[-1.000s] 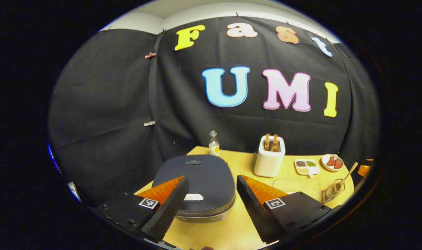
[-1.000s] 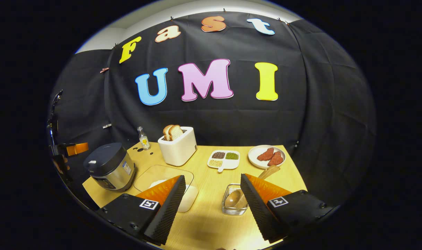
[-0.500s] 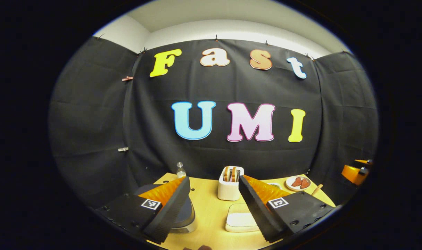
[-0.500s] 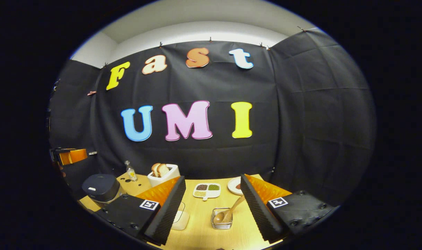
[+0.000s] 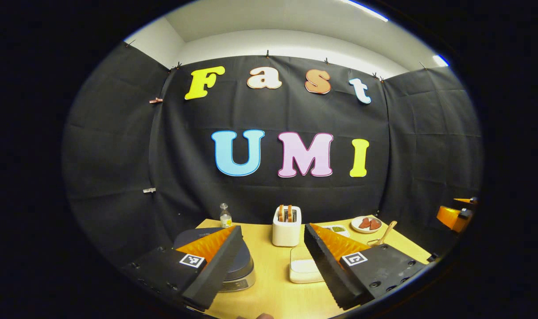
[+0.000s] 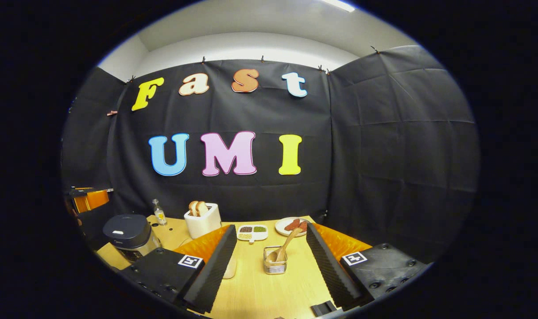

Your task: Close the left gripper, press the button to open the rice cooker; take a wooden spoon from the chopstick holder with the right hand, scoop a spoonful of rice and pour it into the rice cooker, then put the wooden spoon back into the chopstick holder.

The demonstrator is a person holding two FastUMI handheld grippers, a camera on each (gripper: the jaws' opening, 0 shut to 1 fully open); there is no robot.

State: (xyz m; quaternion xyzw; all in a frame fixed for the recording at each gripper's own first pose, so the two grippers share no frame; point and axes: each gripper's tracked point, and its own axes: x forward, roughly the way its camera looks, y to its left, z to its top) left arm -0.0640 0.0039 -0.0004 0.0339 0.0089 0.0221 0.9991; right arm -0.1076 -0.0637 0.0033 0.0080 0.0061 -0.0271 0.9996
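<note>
Since half a second before, both cameras had drawn back a little and the desk (image 6: pixel 255 292) sat slightly farther off; a full second before, the left gripper had hung right over the rice cooker's lid, and that closeness was gone.

In the left gripper view, the left gripper (image 5: pixel 273 261) stood wide open, its two ridged fingers (image 5: pixel 215 266) splayed apart with nothing between them. The rice cooker (image 5: pixel 240 268), lid down, sat partly hidden behind the left finger: a dark, rounded matte lid over a shiny metal body. Between the fingers stood a white, boxy toaster (image 5: pixel 286 228) with two slices of toast in its slots, and in front of it a pale rectangular container of rice (image 5: pixel 305 270).

In the right gripper view, the right gripper (image 6: pixel 271 263) was likewise spread open and empty above the yellow wood-grain desk. Between its fingers stood the chopstick holder (image 6: pixel 275 266) (a small clear square cup with ribbed walls), and the wooden spoon (image 6: pixel 284 248) leaned in it, handle slanting up to the right. Behind it lay a white divided dish of grains (image 6: pixel 252 232) and a round white plate (image 6: pixel 291 227) with reddish pieces. The rice cooker sat at the desk's left edge, near a small clear bottle (image 6: pixel 159 213). The other gripper's body showed at the far left edge.
</note>
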